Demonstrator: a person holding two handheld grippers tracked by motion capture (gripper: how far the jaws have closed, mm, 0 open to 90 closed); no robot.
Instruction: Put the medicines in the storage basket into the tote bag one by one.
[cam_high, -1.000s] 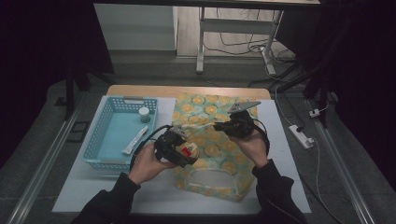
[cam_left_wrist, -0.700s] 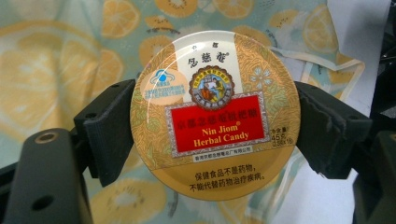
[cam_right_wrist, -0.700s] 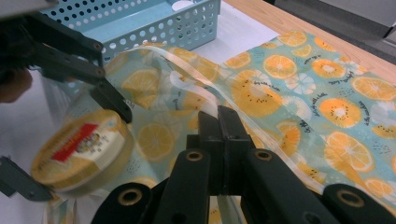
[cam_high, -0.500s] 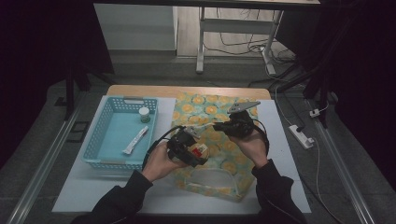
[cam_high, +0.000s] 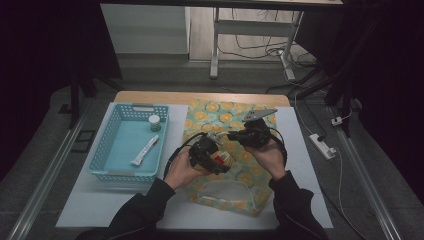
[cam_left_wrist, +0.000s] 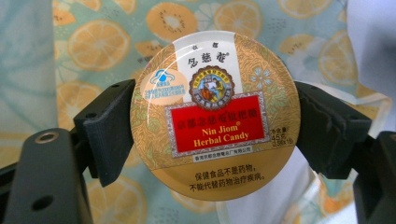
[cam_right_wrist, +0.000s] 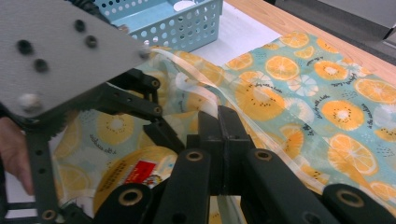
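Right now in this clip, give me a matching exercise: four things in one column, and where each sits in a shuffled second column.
Things:
1. candy tin
2. white tube
3. small jar
4. fruit-print bag

Places:
A. standing at the far end of the blue basket
B. spread on the table, right of the basket
C. clamped between the left gripper's jaws
D. lying flat on the basket floor

Pairs: 1-C, 2-D, 3-A, 4-B
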